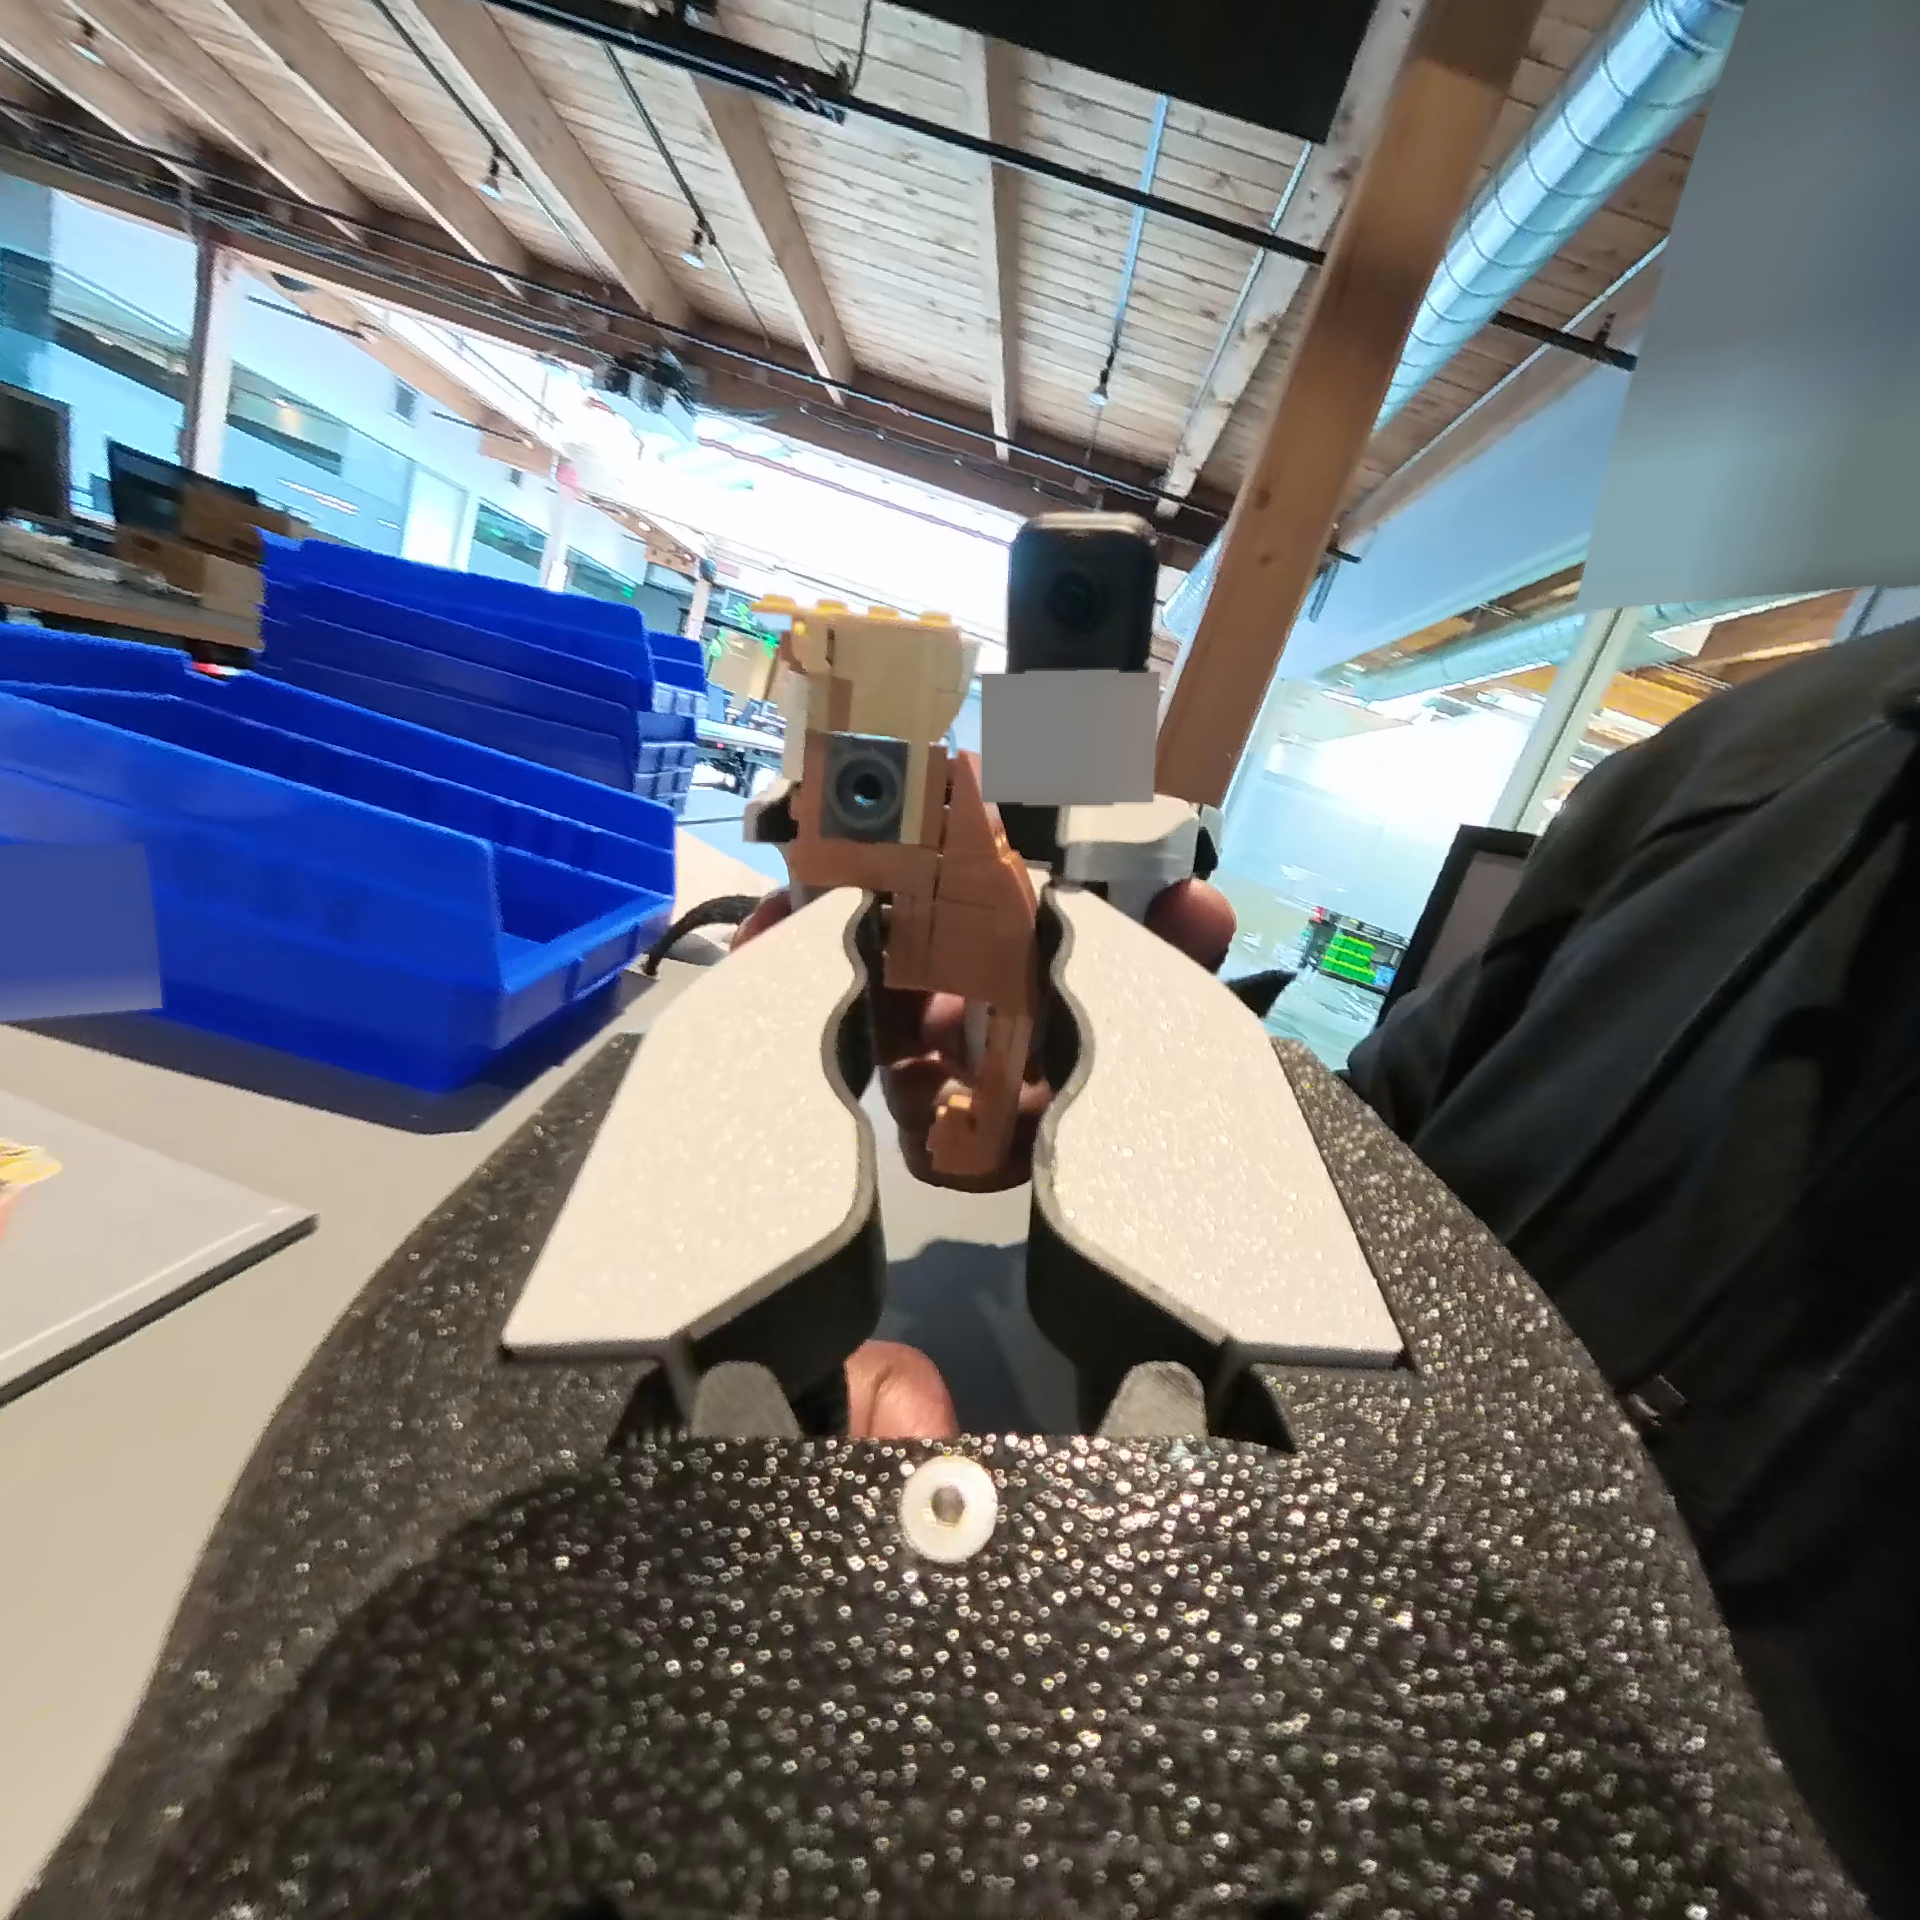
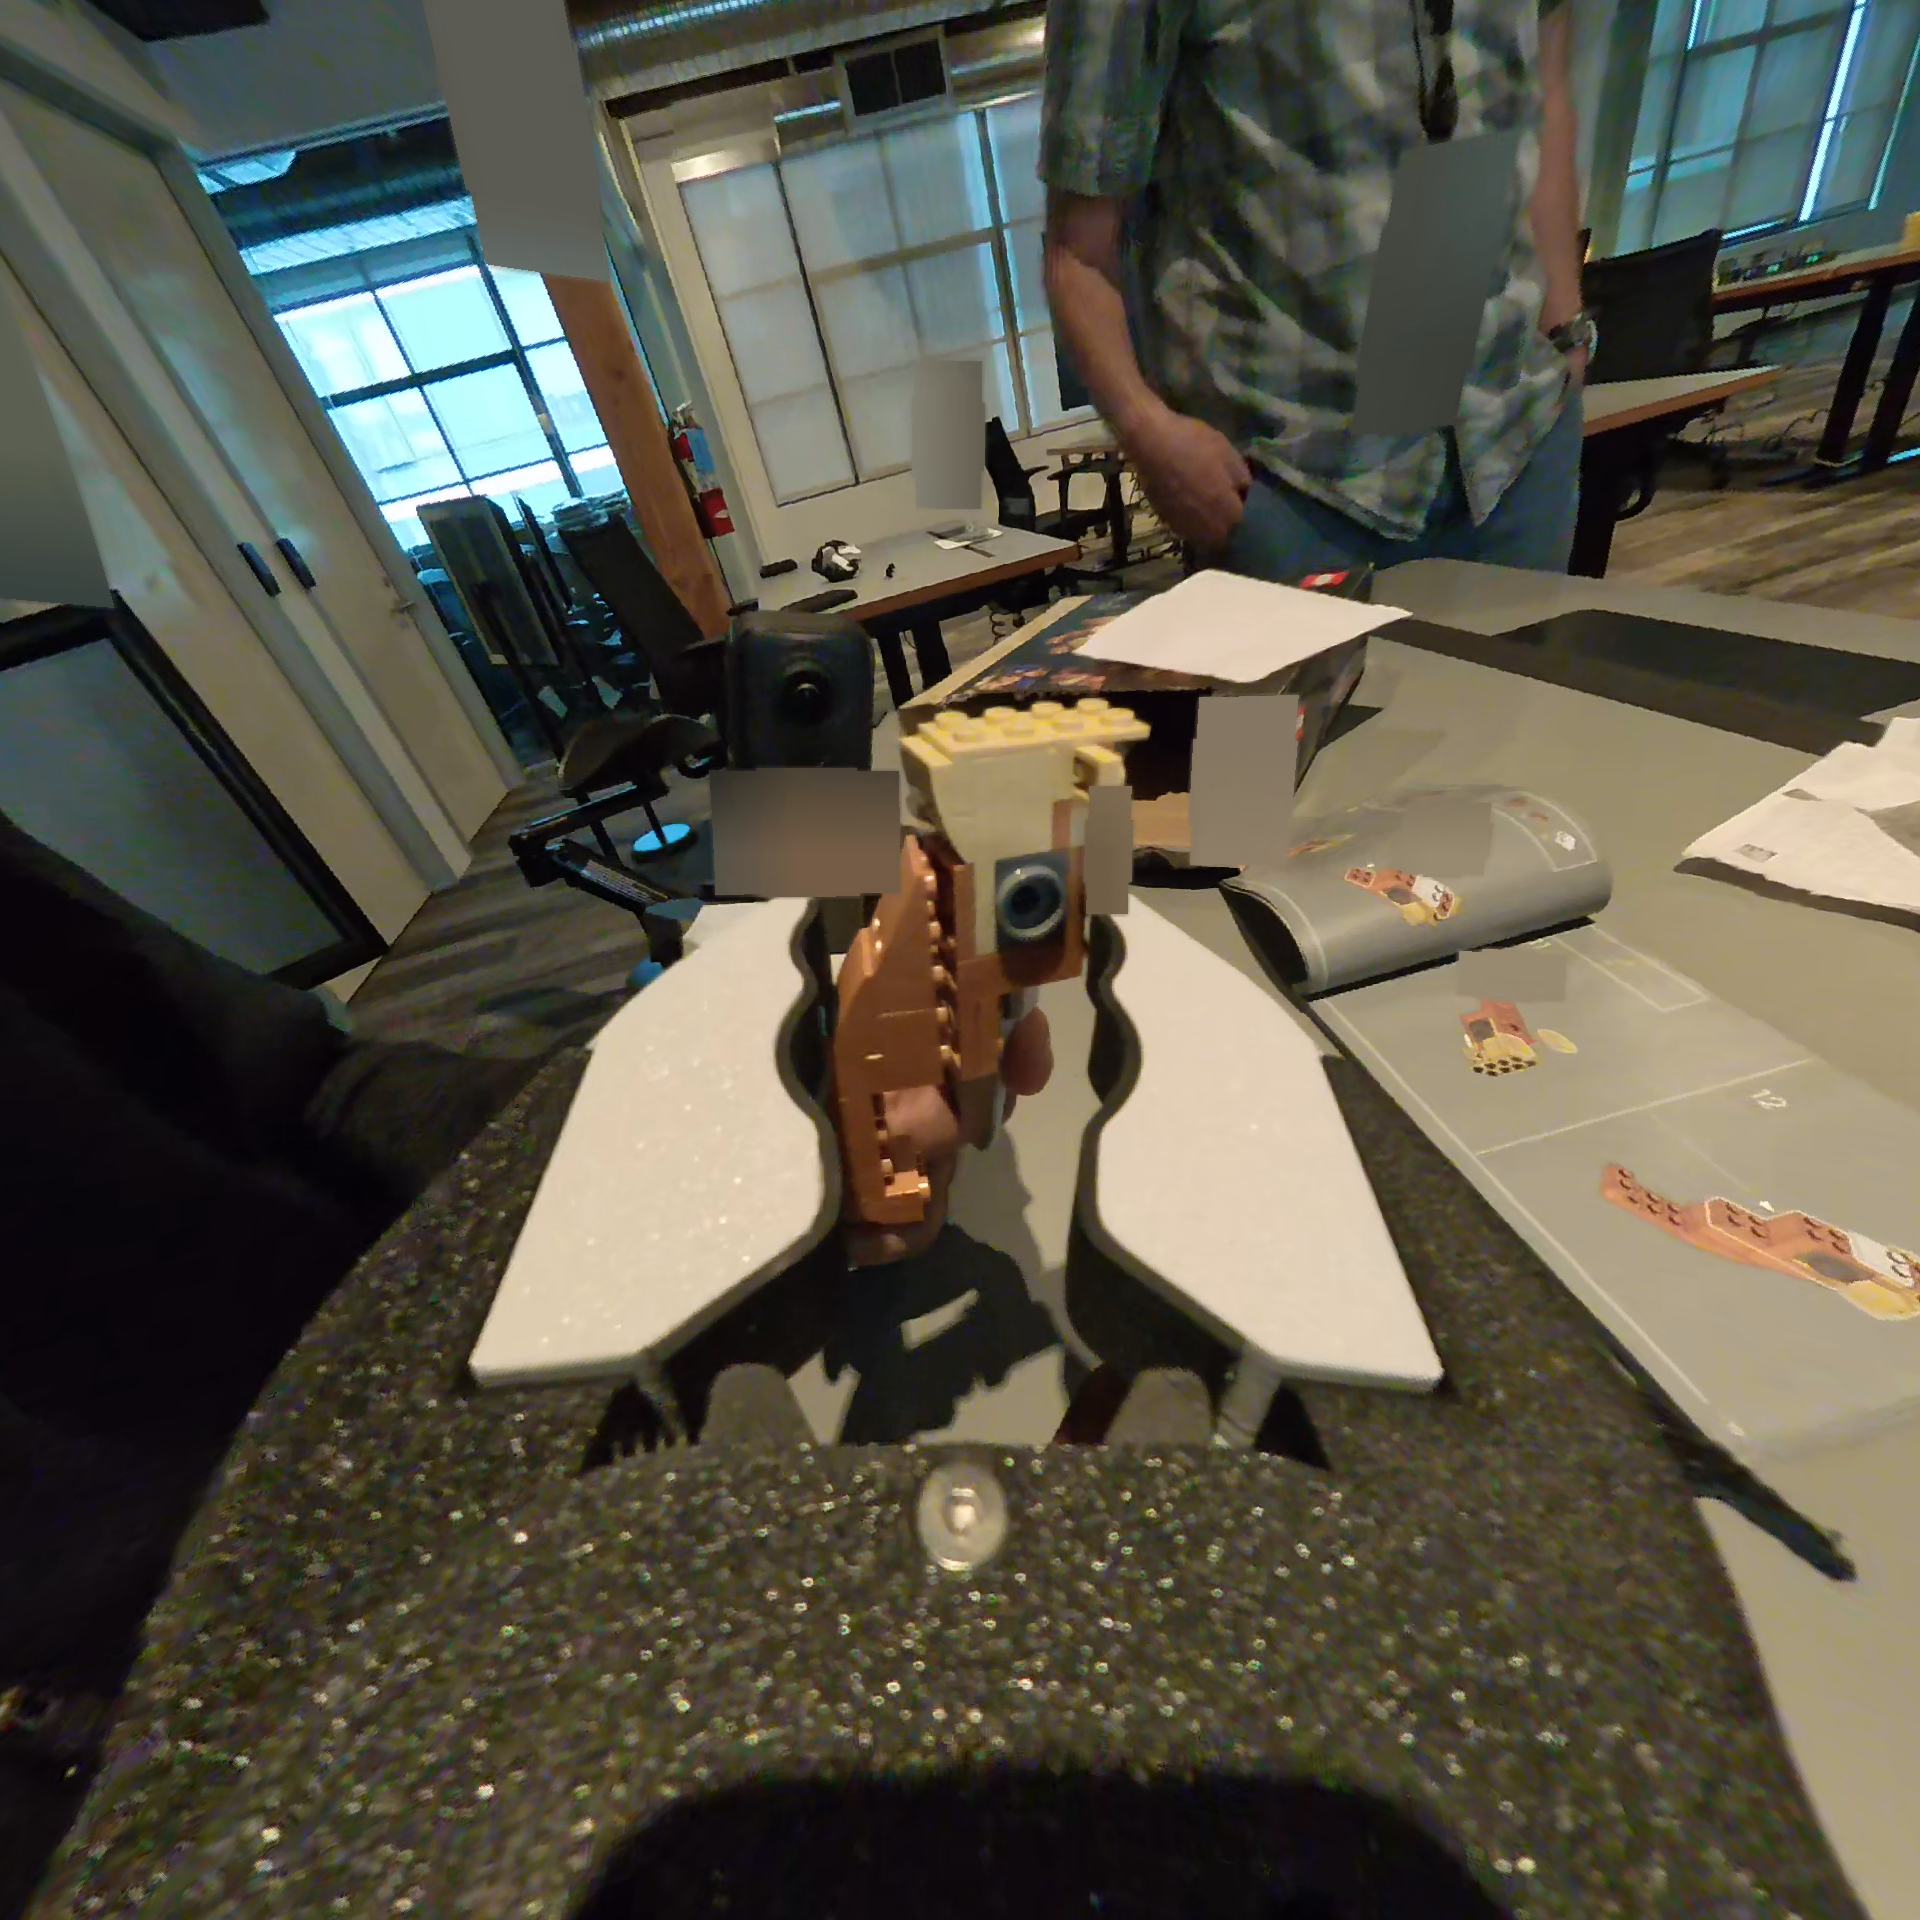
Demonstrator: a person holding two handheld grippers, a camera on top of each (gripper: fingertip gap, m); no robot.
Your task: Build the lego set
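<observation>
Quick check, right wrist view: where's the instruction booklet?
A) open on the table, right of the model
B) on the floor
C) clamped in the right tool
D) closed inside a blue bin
A: the booklet lies open on the grey table, to the right of the brown and tan model.

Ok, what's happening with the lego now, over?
Left gripper, right gripper: fingers flank the lego model, grip unclear. Model held up, a bare hand behind it. Nothing in the way.

Blue bins (image 1: 343, 831) on grey table (image 1: 135, 1455); a person (image 2: 1351, 281) stands beyond
</observation>
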